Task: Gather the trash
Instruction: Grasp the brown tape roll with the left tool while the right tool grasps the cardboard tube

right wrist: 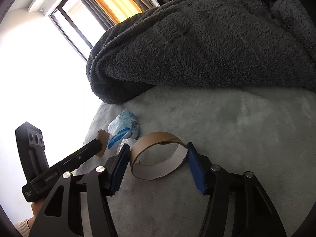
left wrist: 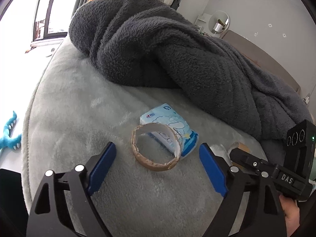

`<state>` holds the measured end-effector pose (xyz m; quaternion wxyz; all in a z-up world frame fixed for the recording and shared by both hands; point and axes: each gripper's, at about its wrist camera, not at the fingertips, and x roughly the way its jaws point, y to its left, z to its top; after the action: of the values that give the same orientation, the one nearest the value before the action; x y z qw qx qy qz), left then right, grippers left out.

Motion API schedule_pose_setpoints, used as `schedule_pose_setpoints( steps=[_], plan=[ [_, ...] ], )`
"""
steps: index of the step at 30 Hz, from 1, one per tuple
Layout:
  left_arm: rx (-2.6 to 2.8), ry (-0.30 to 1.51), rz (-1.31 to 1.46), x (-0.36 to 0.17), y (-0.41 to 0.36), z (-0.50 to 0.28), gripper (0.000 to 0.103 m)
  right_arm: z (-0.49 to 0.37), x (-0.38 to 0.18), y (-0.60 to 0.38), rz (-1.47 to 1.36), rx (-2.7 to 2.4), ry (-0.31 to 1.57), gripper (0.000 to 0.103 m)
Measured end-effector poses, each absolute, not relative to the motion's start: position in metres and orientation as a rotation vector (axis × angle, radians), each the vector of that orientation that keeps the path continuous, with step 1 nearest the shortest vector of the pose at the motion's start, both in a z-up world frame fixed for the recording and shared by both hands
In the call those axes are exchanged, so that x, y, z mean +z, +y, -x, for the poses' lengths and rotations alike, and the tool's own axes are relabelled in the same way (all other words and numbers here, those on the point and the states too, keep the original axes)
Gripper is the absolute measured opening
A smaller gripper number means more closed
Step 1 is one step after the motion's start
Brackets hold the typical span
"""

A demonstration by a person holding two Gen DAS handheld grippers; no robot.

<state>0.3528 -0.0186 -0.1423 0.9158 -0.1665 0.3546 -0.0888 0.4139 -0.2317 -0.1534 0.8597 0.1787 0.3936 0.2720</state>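
A torn cardboard tape ring [left wrist: 156, 150] lies on the light grey bed cover [left wrist: 79, 118], leaning against a blue and white tissue pack [left wrist: 169, 128]. My left gripper [left wrist: 158, 167] is open, its blue pads either side of that ring and just short of it. A second cardboard ring [right wrist: 158, 156] sits between the open blue pads of my right gripper [right wrist: 158, 165]. The tissue pack [right wrist: 123, 128] and a crumpled clear wrapper [right wrist: 125, 144] lie to its left. The right gripper [left wrist: 276, 169] shows at the right in the left wrist view.
A heaped dark grey fleece blanket [left wrist: 167, 49] covers the bed behind the trash. The bed edge drops off at the left, with a blue toy [left wrist: 9, 134] below. A window [right wrist: 75, 23] and orange curtain [right wrist: 110, 0] are behind.
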Motion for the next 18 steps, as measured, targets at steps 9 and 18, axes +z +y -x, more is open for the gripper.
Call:
schedule_pose_setpoints(
  steps=[9,18],
  plan=[
    [-0.185,0.731,0.400,-0.148,-0.013,-0.356,0.076,-0.409,-0.147,-0.242,-0.406,0.569,0.803,0.059],
    [-0.212,0.740,0.425,-0.147,-0.008,-0.356,0.055,-0.400,-0.133,-0.249,-0.410,0.543,0.769,0.059]
  ],
)
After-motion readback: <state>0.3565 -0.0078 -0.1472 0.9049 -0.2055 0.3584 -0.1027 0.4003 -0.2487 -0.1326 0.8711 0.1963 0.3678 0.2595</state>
